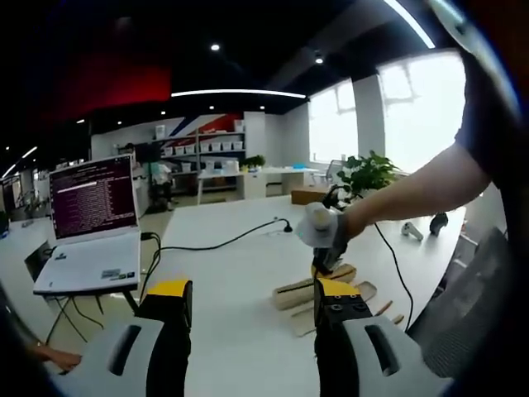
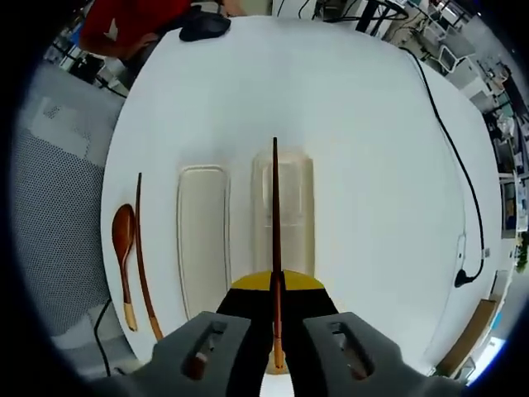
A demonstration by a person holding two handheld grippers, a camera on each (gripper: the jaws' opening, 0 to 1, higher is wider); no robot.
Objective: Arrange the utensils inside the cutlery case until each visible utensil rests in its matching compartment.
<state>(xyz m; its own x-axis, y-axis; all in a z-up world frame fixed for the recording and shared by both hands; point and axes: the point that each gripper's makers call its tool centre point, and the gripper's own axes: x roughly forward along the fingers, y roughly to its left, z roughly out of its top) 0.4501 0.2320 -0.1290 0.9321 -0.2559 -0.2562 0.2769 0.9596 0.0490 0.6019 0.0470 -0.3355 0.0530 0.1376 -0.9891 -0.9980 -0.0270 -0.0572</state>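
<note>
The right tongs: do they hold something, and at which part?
Yes. The right tongs hold one chopstick near its thick end, above the case.

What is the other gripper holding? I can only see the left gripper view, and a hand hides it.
Observer: A dark chopstick, pinched in the right gripper.
Operator: Where's the spoon?
Observer: The wooden spoon lies on the table beside a second chopstick, outside the case.
Operator: Is the case open?
Observer: Yes. In the right gripper view two cream halves lie side by side, and the held chopstick points along the tray half, not the plain half.
</note>
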